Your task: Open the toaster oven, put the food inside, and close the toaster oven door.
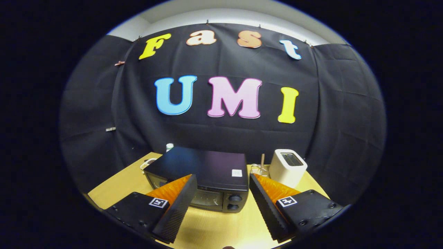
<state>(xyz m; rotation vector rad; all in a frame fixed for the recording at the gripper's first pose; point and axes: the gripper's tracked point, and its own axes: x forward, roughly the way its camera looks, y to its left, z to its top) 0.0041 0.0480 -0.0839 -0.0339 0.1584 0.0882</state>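
Observation:
A black toaster oven (204, 169) stands on the wooden table (117, 183), just ahead of my fingers, its glass door (204, 199) shut and two knobs (235, 202) on its right side. My gripper (221, 183) hovers above and in front of it, open, with nothing between the fingers. The left finger (180, 204) overlaps the oven's left front corner. The right finger (264, 204) lies to the right of the knobs. I see no food in this view.
A white slot toaster (288, 167) stands to the right of the oven. A small glass with a wooden stick (260, 167) sits between them. A white-capped bottle (169, 147) and a white object (148, 162) lie behind the oven's left side.

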